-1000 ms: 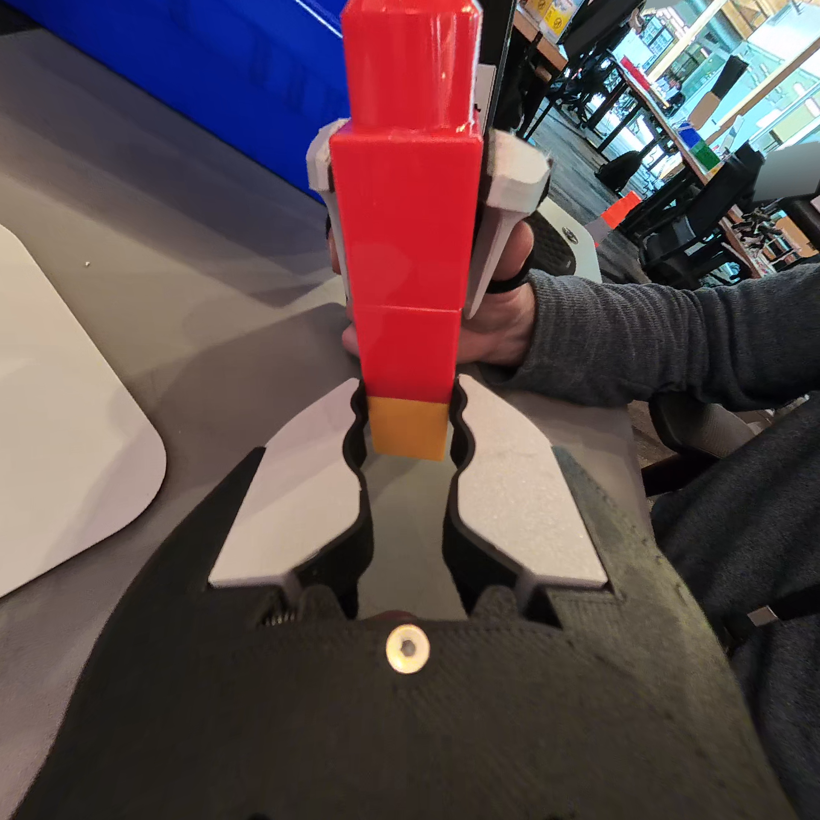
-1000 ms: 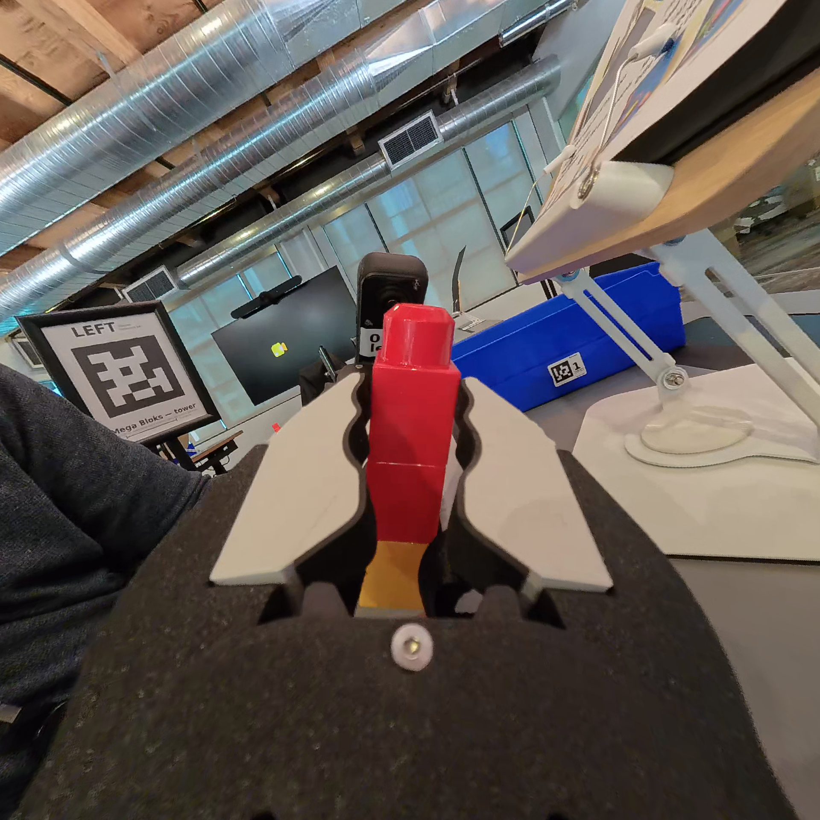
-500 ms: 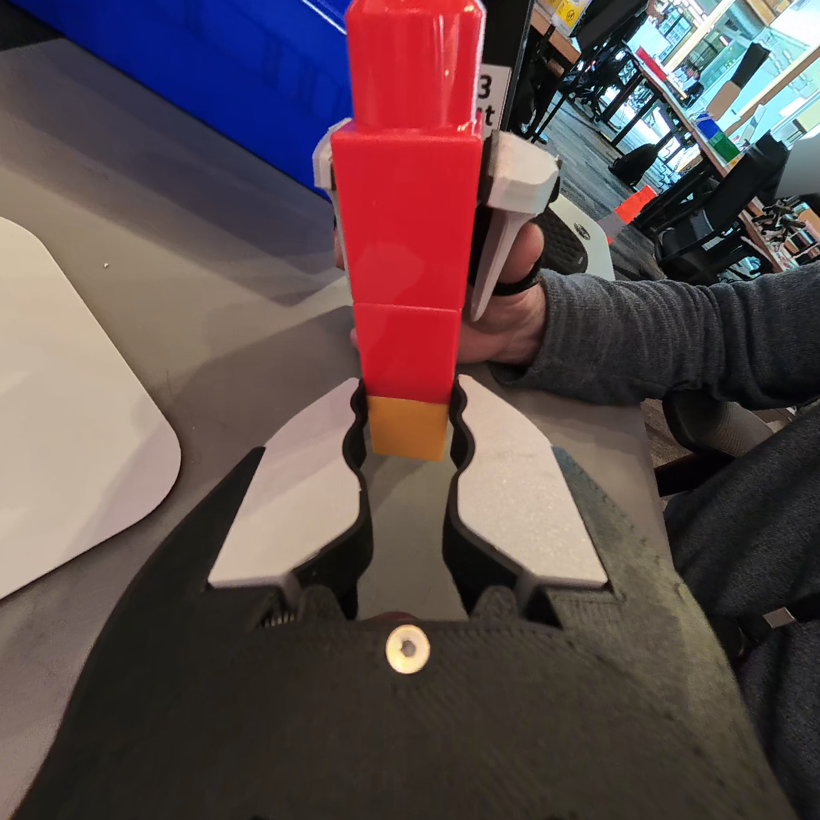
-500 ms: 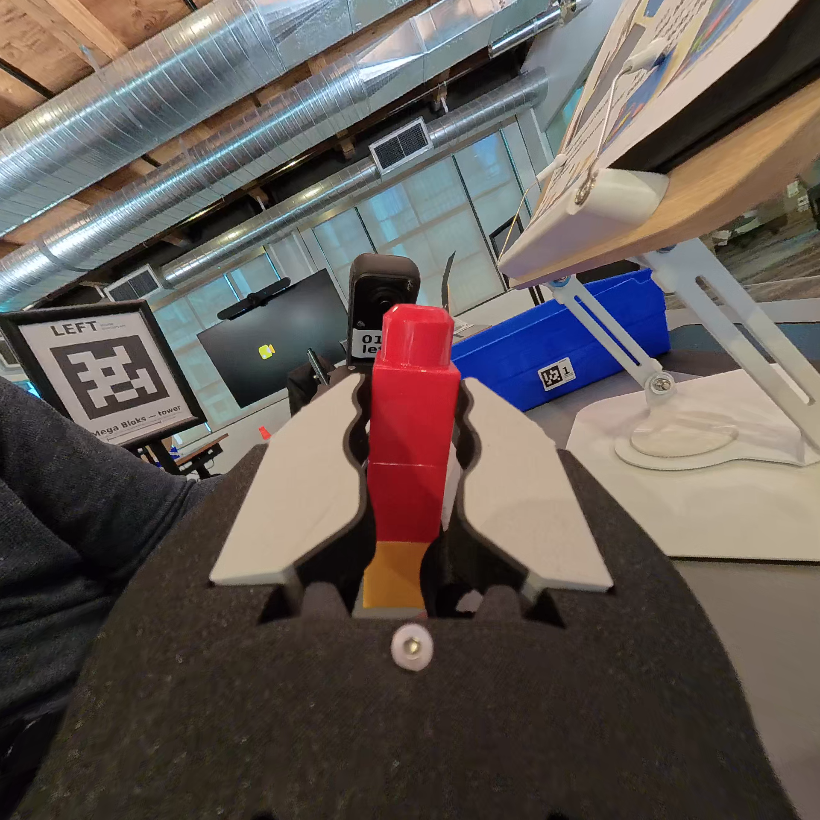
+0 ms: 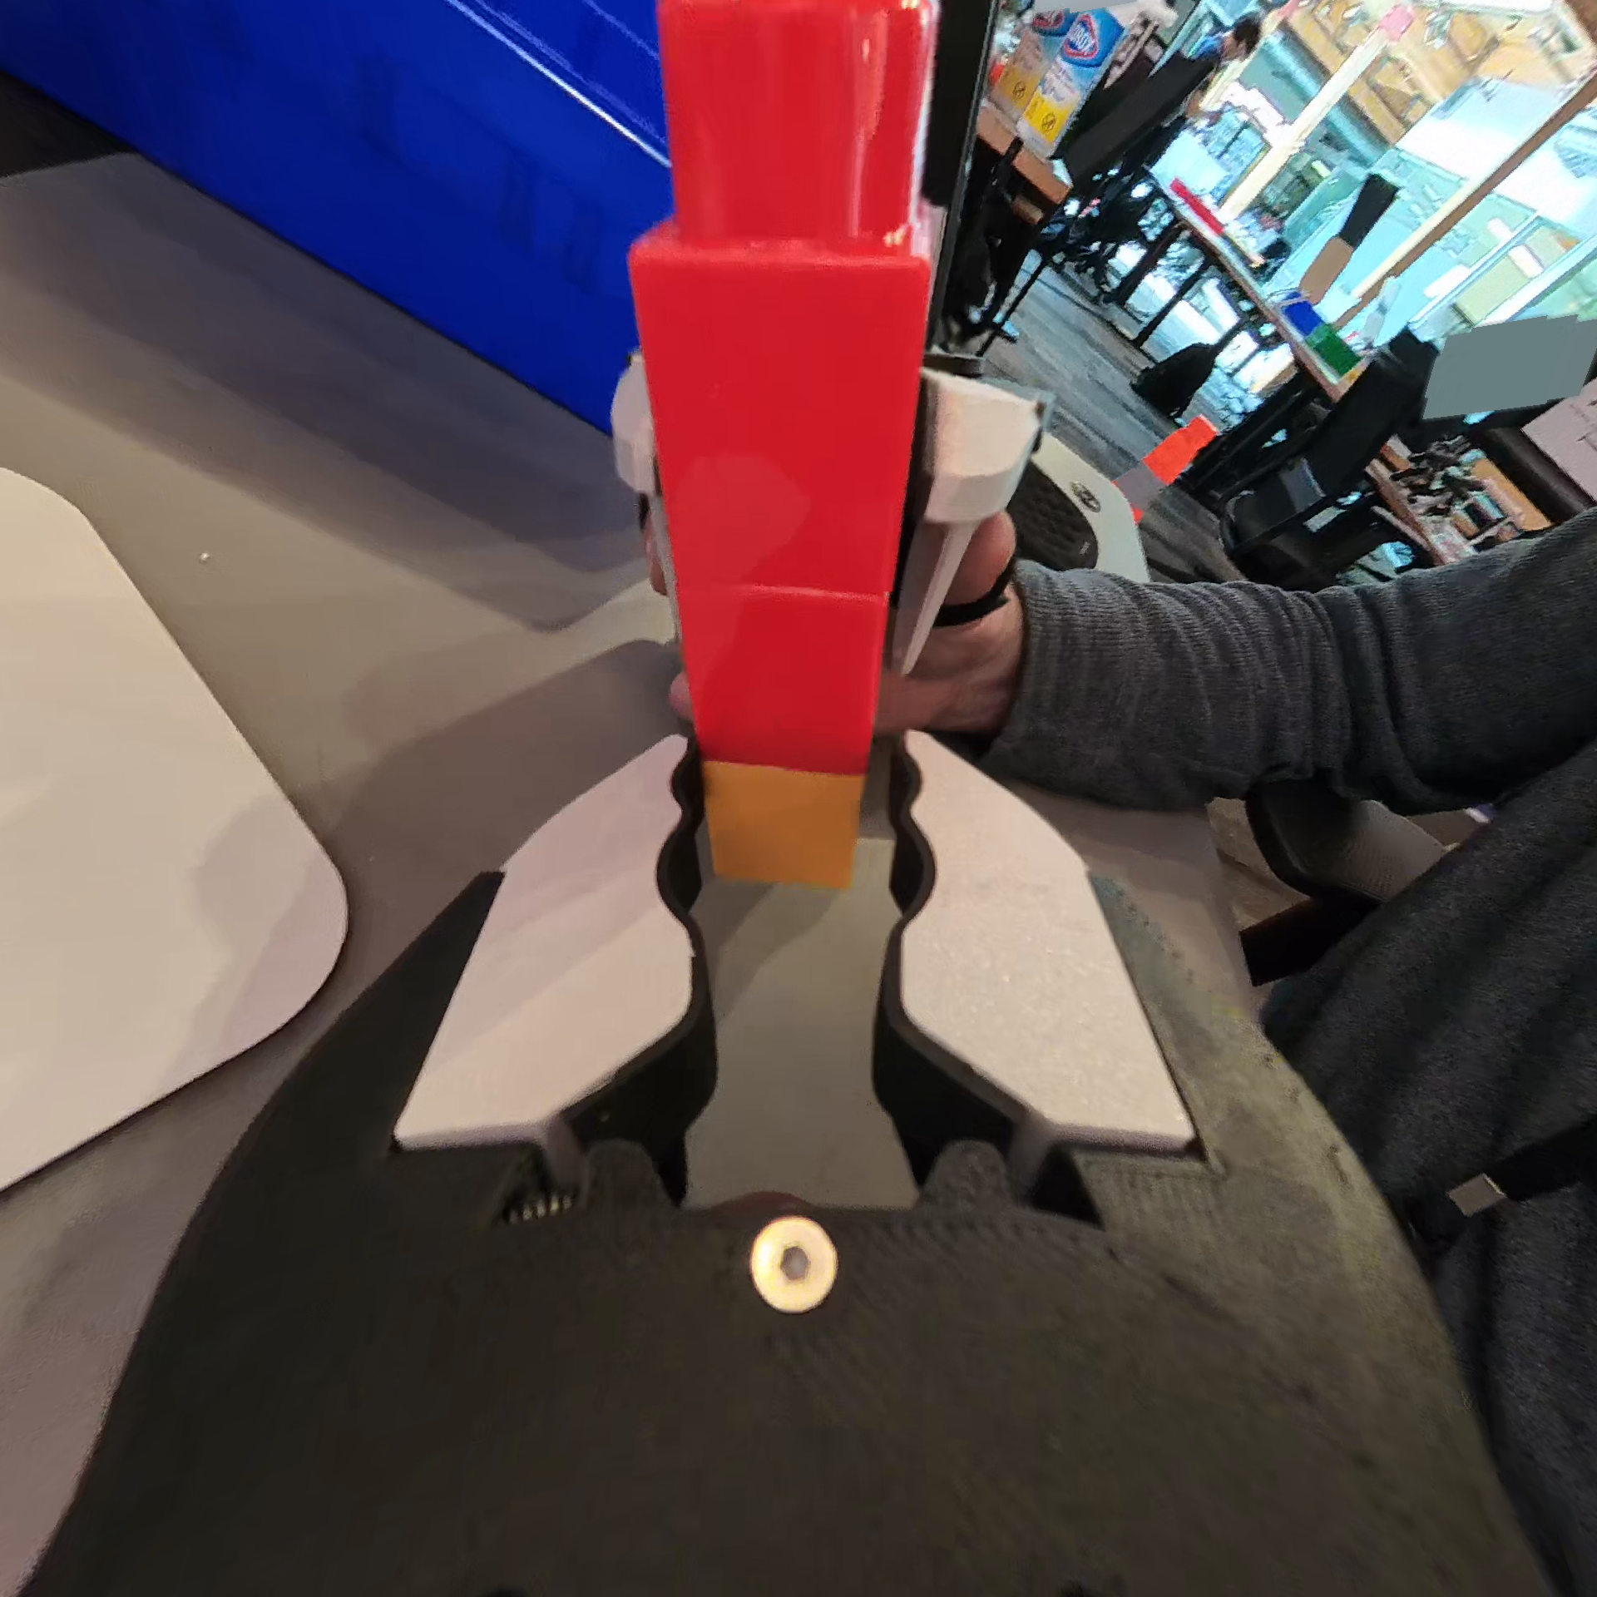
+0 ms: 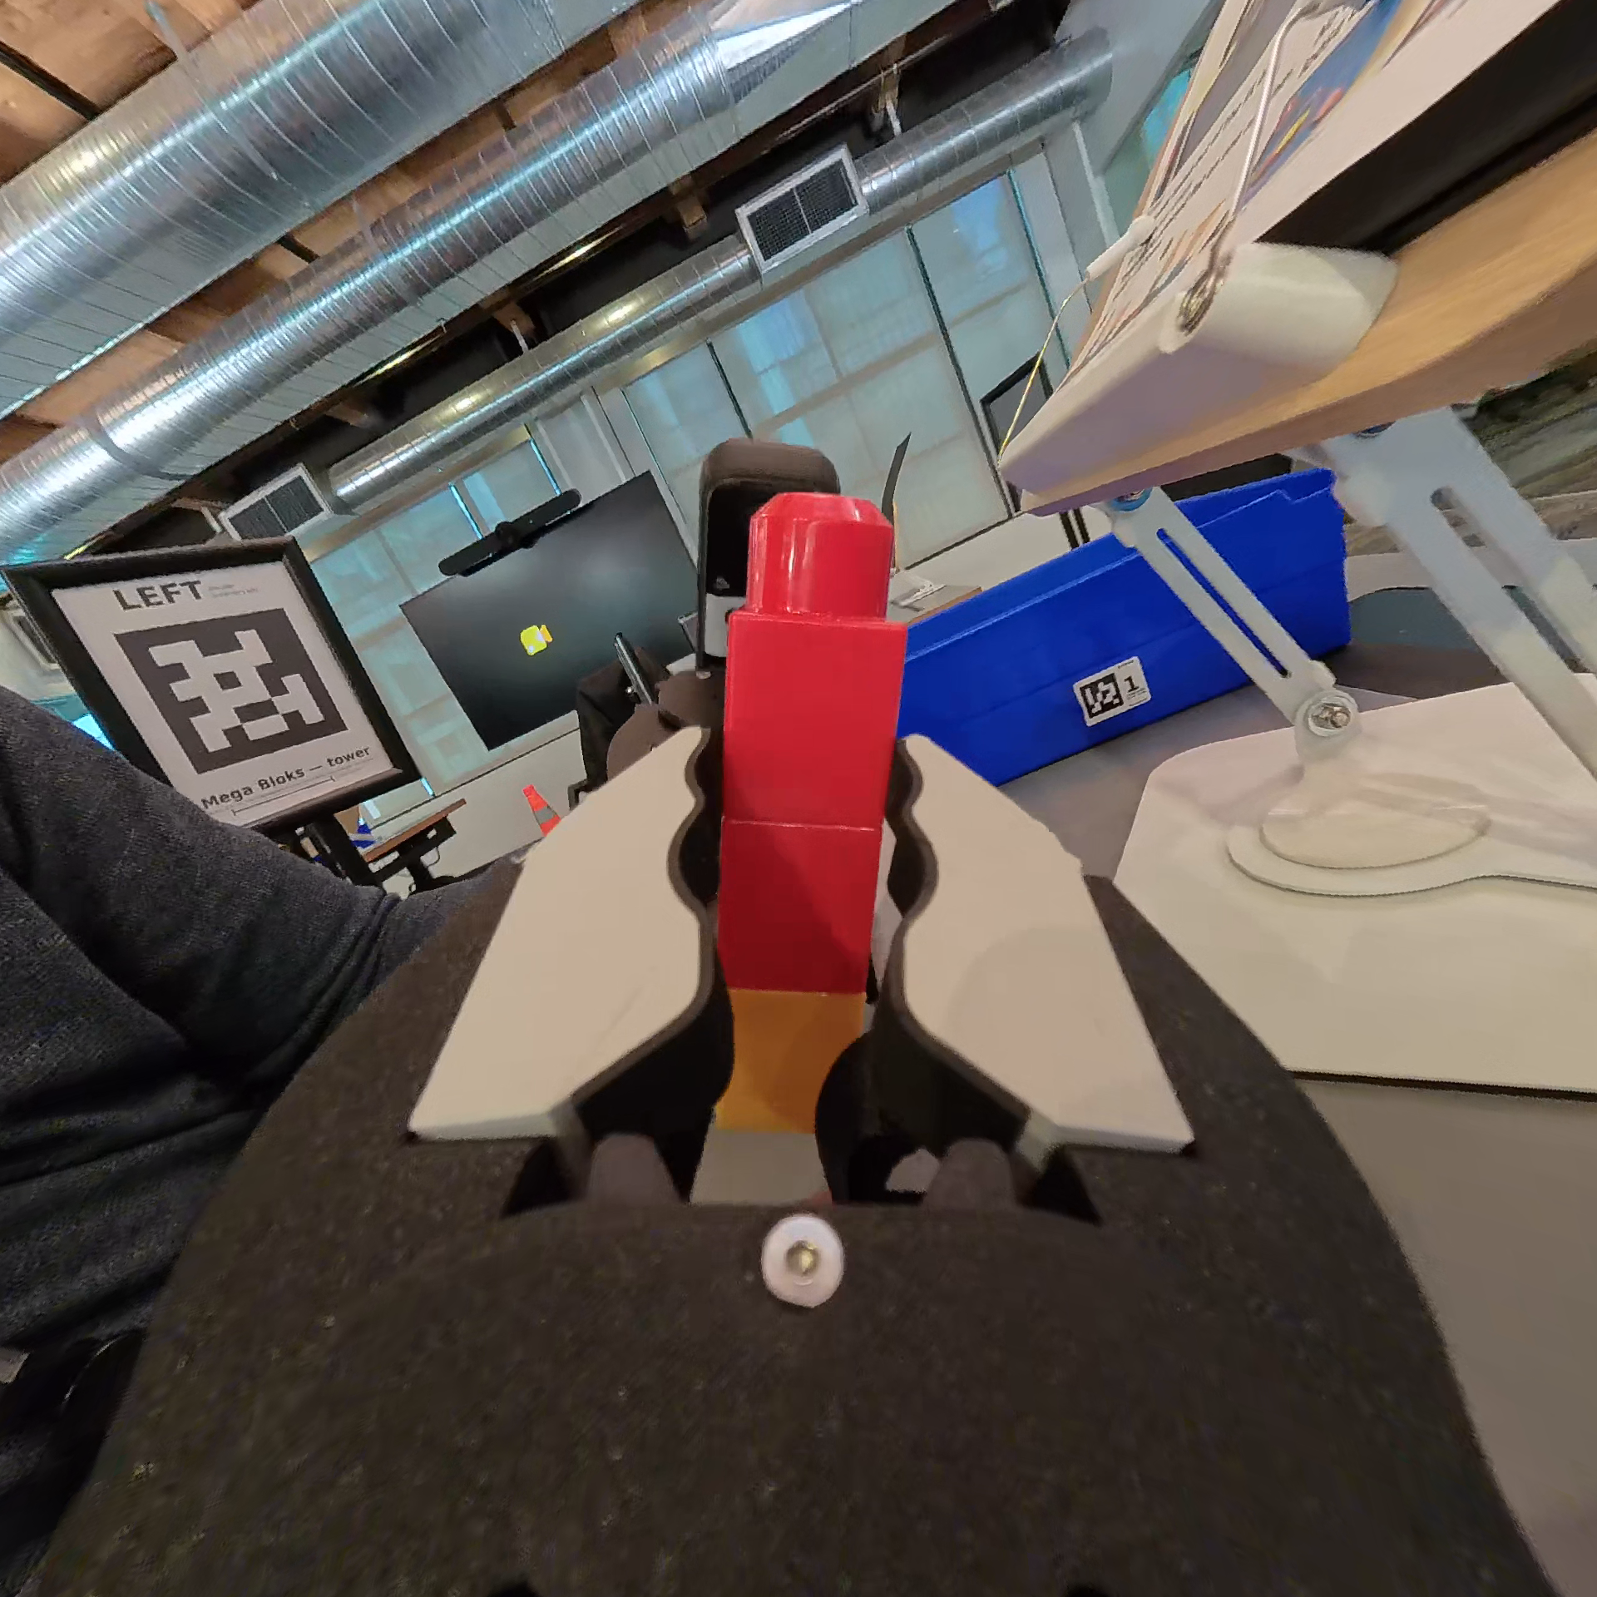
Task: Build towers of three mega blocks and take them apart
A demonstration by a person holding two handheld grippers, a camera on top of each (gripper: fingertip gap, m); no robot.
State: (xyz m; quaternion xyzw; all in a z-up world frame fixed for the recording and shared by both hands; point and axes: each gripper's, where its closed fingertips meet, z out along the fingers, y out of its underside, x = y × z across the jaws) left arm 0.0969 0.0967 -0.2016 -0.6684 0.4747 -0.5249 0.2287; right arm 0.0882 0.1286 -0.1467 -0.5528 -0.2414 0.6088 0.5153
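Against the earlier pictures, very little is changing on the desk [image 5: 415, 622], from the white mat [image 5: 130, 821] at the left edge to the blue bin [image 5: 346, 173] behind it. Both are only drifting slightly in the left wrist view as the person shifts the tools. The tower [image 5: 778, 518] is sitting a touch nearer that camera than a second ago. It is still whole, with two red blocks stacked on the orange block [image 5: 782, 821] and no seam opening between them.

The left tool [image 5: 791, 778] is still bracketing the orange block with its tips. A thin gap is showing on the block's right side, so whether it is truly clamping cannot be told. The right tool [image 6: 804, 752] is still closing on the red blocks from the far side, held by the hand [image 5: 959, 665] at the right.

Judging by this, the build is finished and the taking apart is not yet starting. The left tool probably needs a firmer hold on the orange block before any pull can separate it.
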